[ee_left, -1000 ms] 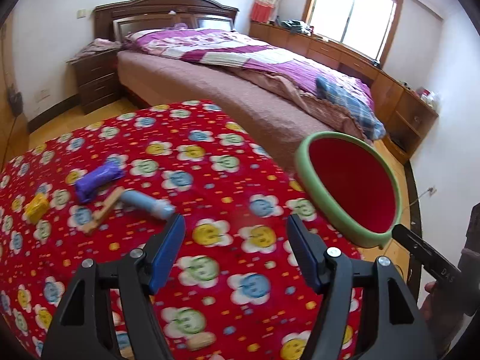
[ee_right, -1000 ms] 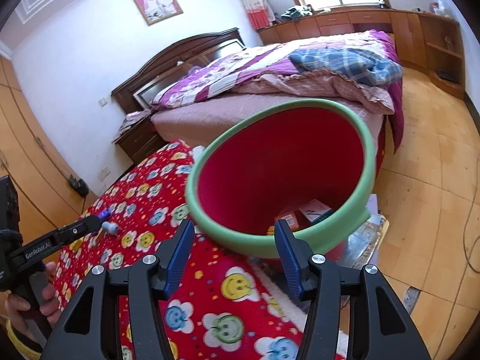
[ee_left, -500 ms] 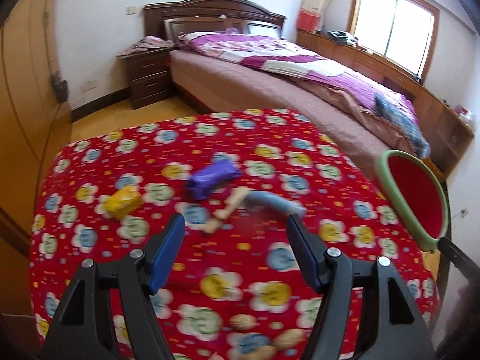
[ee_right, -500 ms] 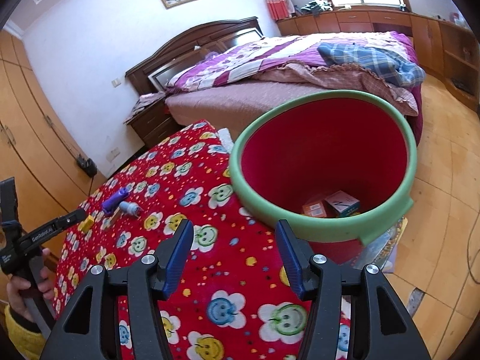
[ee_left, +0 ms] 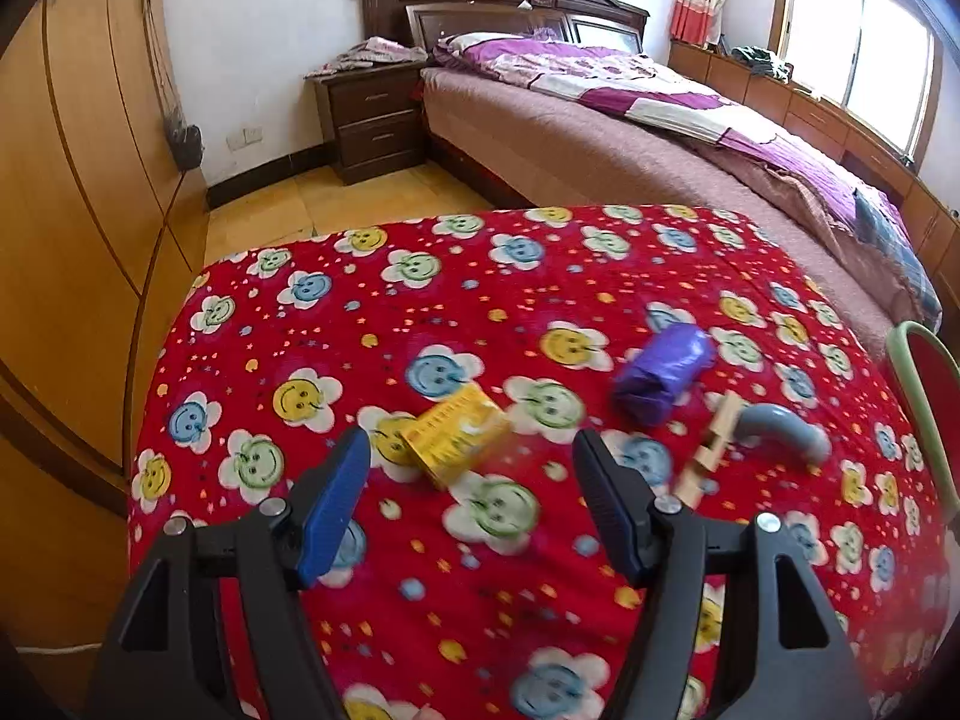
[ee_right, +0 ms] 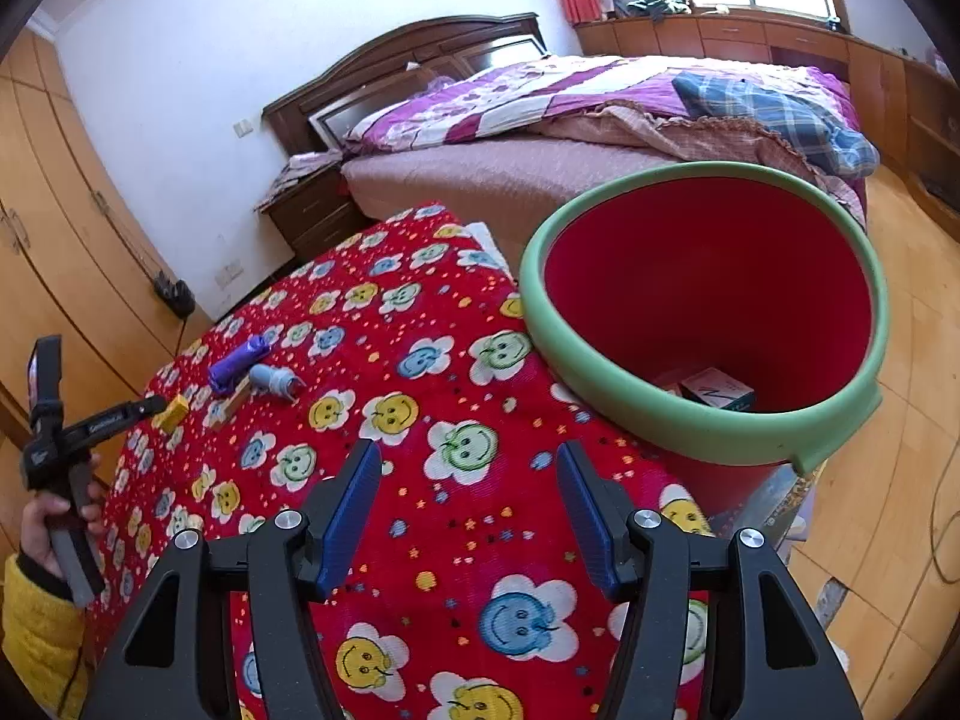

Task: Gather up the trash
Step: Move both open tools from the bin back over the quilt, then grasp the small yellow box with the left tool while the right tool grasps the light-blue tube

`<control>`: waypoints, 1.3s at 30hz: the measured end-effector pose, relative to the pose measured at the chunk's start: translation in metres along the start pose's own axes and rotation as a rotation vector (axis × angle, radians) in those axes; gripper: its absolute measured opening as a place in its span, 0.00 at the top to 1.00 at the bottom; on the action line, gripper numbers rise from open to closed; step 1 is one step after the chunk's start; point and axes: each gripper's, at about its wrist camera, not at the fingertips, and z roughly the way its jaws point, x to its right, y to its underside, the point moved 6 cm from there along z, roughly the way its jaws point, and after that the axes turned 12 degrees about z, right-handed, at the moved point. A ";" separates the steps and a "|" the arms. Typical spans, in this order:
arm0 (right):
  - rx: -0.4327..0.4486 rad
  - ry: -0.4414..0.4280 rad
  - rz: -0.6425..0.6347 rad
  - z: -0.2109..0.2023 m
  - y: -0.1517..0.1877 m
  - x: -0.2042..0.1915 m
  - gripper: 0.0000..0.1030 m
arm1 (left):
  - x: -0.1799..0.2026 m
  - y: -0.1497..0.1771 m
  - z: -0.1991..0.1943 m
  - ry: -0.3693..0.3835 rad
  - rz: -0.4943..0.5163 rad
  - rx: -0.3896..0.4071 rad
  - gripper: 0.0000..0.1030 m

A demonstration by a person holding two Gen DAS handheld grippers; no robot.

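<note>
Table, under a red smiley-flower cloth: carrying four loose pieces of trash, with the bedroom's bed lying beyond it.

Bin, red with a green rim: standing just beside the table's edge, already holding a couple of small cartons at the bottom.

Purple wrapped roll: lying on its side near the middle of the cloth. It is looking soft and light, likely crushing a little under a pinch; gripping across its short width should be suiting it best.

Grey pipe elbow: lying just beside the roll, rigid and smooth (possibly slippery on the curve), so one straight end is offering the better hold.

Wooden stick piece: lying touching or almost touching the elbow, stiff, thin, light.

Yellow box: sitting tilted, nearest the left gripper, probably light card with flat faces inviting a squeeze on opposite sides.

Left gripper: hovering over the cloth with its jaws spread wide, gripping nothing, the yellow box lying just ahead between its fingers' line.

Right gripper: hanging above the cloth near the bin, equally wide apart, carrying nothing and touching nothing.
</note>
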 end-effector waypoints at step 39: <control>-0.160 -0.092 -0.223 0.122 -0.007 -0.125 0.40 | 0.008 0.023 0.021 0.023 -0.147 0.019 0.54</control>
